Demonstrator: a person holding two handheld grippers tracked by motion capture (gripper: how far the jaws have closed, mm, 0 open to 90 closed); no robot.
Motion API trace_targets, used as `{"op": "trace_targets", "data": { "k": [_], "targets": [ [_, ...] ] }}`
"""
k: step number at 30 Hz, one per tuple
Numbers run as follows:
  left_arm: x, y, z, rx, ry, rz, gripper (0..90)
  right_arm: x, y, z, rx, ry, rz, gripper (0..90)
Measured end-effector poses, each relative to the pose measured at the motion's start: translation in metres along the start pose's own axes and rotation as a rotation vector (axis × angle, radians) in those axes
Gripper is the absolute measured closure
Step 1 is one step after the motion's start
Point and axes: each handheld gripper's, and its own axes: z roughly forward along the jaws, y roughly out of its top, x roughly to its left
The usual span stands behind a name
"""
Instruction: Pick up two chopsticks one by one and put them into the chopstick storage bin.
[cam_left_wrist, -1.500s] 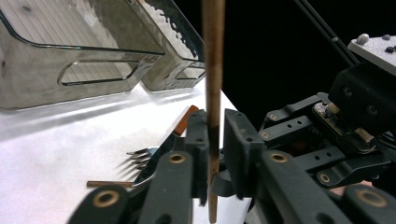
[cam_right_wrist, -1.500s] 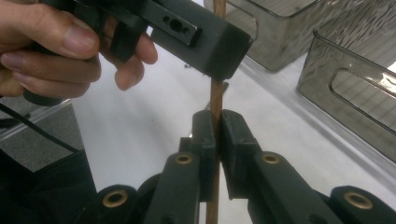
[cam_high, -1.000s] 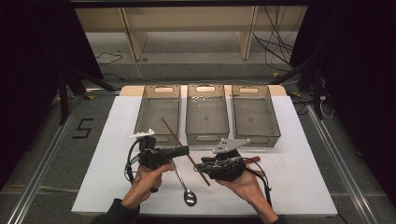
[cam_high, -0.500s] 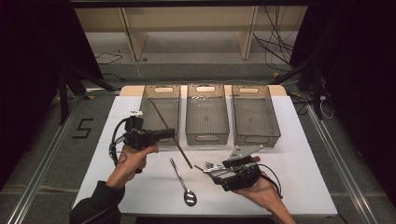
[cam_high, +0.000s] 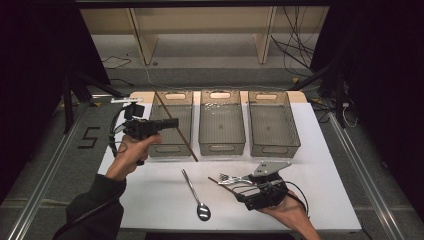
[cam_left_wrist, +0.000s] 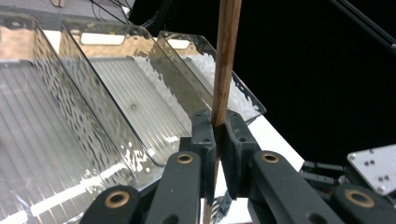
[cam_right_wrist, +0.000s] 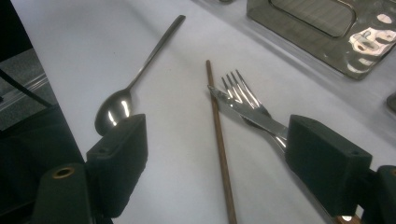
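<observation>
My left gripper (cam_high: 174, 123) is shut on a brown wooden chopstick (cam_high: 187, 144), held slanting over the left clear bin (cam_high: 171, 149). In the left gripper view the chopstick (cam_left_wrist: 227, 56) rises between the closed pads of my left gripper (cam_left_wrist: 217, 135). My right gripper (cam_high: 236, 184) is low at the table's near right, open. Its jaws have just been opening. In the right gripper view a second chopstick (cam_right_wrist: 217, 140) lies on the table between the jaws of my right gripper (cam_right_wrist: 224, 163), untouched. A fork (cam_right_wrist: 241, 87) and knife (cam_right_wrist: 250, 115) lie by the right jaw.
A steel spoon (cam_high: 194, 195) lies on the white table (cam_high: 150, 200), left of my right gripper; its bowl (cam_right_wrist: 114, 112) is near the left jaw. The middle bin (cam_high: 221, 148) and the right bin (cam_high: 274, 150) stand beside the left one at the back.
My left hand has lifted the chopstick up and to the left, from the table's middle to over the left bin. My right hand has drawn right and nearer, and its jaws have spread.
</observation>
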Motion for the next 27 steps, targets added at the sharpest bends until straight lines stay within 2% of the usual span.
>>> {"op": "trace_targets", "data": {
  "k": [9, 14, 21, 27],
  "targets": [
    [0.007, 0.027, -0.006, -0.019, 0.056, 0.013, 83.8, 0.001, -0.002, -0.001, -0.001, 0.0, 0.005, 18.4],
    [0.02, 0.037, -0.004, -0.026, 0.088, -0.02, 83.8, 0.0, -0.003, -0.002, -0.004, -0.007, 0.009, 17.4],
    [0.04, 0.044, -0.001, -0.037, 0.136, -0.055, 83.8, -0.001, -0.006, -0.003, -0.007, -0.007, 0.012, 17.4],
    [0.052, 0.046, 0.01, -0.016, 0.174, -0.075, 83.8, -0.002, -0.007, -0.003, -0.004, -0.006, 0.014, 17.2]
  ]
}}
